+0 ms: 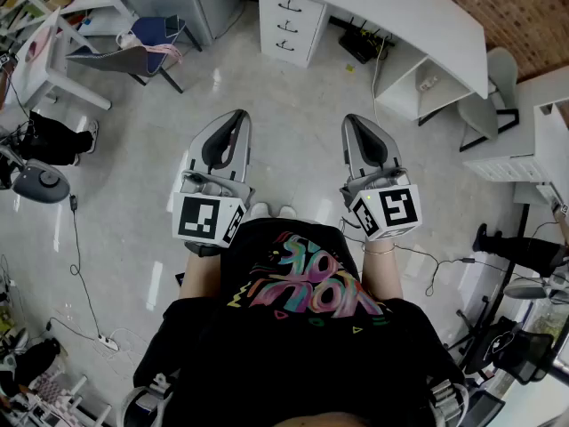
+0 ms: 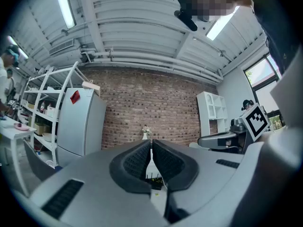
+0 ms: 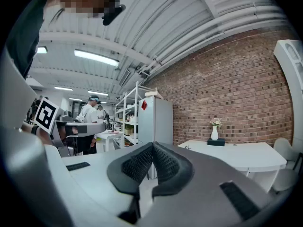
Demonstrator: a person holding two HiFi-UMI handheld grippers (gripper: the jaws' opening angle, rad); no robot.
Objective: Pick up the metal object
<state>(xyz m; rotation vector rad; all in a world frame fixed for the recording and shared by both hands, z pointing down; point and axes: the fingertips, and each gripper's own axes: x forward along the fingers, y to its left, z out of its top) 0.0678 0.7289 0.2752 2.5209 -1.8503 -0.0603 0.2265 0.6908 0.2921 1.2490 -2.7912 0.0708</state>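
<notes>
Under both sets of jaws: pale floor (image 1: 293,158) with loose cables (image 1: 80,265).
Beyond the jaw tips: brick wall (image 2: 156,103).
Ahead of the jaws and off to their right: long white bench (image 1: 427,16), with drawer unit (image 1: 289,20) under its left end.
Left of the left jaws, further off: tall grey cabinet (image 2: 80,122).
Left gripper (image 1: 238,114) and right gripper (image 1: 353,119): side by side, apart, pointing level above the floor.
Left jaws: closed, pads meeting at the tips, nothing between.
Right jaws: fully closed, nothing between.
On the bench, right of the right jaw tips: white vase (image 3: 215,133) with flowers, beside a dark box (image 3: 216,142).
Metal object: position not determinable from any view.
</notes>
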